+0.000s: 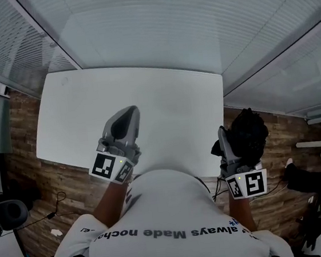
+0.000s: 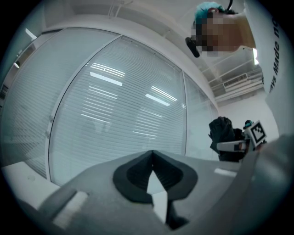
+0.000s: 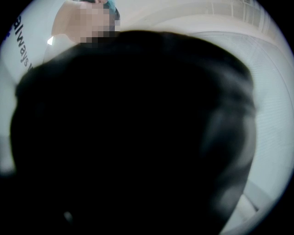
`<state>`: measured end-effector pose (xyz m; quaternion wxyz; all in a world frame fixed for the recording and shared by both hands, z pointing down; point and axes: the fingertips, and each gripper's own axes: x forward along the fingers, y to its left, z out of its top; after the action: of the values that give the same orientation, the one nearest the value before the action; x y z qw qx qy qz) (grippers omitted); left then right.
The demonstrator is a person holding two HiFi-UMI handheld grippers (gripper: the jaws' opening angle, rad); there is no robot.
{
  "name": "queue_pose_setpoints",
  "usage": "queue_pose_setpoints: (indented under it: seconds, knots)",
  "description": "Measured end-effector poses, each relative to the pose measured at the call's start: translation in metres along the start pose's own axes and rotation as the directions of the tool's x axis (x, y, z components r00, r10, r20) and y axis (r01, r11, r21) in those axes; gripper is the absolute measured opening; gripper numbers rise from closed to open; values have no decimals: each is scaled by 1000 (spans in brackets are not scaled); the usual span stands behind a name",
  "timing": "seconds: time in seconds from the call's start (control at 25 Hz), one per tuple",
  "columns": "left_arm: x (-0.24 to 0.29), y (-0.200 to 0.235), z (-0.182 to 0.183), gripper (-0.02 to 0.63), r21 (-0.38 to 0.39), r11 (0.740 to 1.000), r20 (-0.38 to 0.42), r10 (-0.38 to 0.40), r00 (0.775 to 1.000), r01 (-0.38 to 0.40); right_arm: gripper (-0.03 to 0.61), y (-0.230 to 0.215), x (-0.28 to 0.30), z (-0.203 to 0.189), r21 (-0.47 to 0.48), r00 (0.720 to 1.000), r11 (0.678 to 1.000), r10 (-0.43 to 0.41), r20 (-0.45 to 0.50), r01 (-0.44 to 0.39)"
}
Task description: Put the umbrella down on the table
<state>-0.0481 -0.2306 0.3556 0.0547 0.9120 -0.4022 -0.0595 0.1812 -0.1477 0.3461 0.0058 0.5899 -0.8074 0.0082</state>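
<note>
Closest to you, your white shirt (image 1: pixel 171 222) fills the bottom of the head view, with both forearms reaching out from under it.

Your left claw (image 1: pixel 127 116) sits over the near part of the white worktop (image 1: pixel 170 112), its marker cube (image 1: pixel 110 166) at the near edge. Its own view shows the jaws together, the dark pads (image 2: pixel 138 172) meeting at the tips with nothing between them.

Your right claw (image 1: pixel 233 142) is off the worktop's right side, over the wooden floor (image 1: pixel 34 185), and it is clamped on the umbrella (image 1: pixel 247 135). The umbrella is a folded black bundle standing out ahead of the claw, just beside the worktop's right edge and not on it. In the right gripper view the umbrella's dark cloth (image 3: pixel 138 137) blocks almost everything, so the jaws themselves cannot be made out there. From the left gripper view you can see the same black bundle (image 2: pixel 221 131) off to the right.

The worktop is bare as far as the pictures show. Beyond its far edge stand glass walls with closed white blinds (image 1: pixel 165 21).
</note>
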Motion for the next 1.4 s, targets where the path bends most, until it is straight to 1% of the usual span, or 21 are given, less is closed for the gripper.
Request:
queue_pose_setpoints:
  seconds: [0.24, 0.44, 0.68, 1.08, 1.4]
  knots:
    - [9, -2, -4, 3, 3, 1000, -12, 5, 1000, -5, 247, -14, 2, -6, 11, 1000, 1000, -8, -8, 8]
    - [7, 0, -4, 3, 7, 1000, -14, 8, 1000, -8, 247, -12, 7, -14, 20, 1000, 1000, -2, -24, 3]
    - [5, -1, -6, 3, 4, 1000, -19, -3, 1000, 3, 247, -8, 18, -32, 34, 998, 999, 7, -65, -5]
    - [-5, -1, -8, 3, -9, 1000, -20, 7, 1000, -7, 247, -10, 33, -90, 50, 979, 999, -4, -203, 15]
    - [-10, 1, -6, 3, -8, 1000, -15, 14, 1000, -14, 247, -14, 42, -141, 54, 949, 998, -5, -316, 23]
